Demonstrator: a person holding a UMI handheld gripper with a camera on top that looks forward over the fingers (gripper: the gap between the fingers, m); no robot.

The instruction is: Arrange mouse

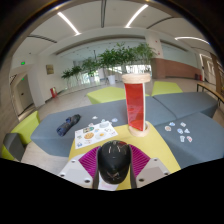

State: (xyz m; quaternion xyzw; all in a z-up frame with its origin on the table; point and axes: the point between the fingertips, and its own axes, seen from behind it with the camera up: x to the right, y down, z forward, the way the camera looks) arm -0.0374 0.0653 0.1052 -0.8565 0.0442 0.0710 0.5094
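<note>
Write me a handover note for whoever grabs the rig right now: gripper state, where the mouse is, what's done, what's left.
Gripper: fingers closed on the black mouse, which sits between the pink pads.
Mouse: in the grasp, above the near edge of the table; whether it still touches the surface cannot be told.
Ahead of the fingers: a white sheet with small items, a dark object beyond that sheet, a tall red cylinder on a white base, and small white pieces past the cylinder.
Done: mouse grasped.
Left: carry it to its spot, set it down, release. The target spot is not evident from this view.
</note>
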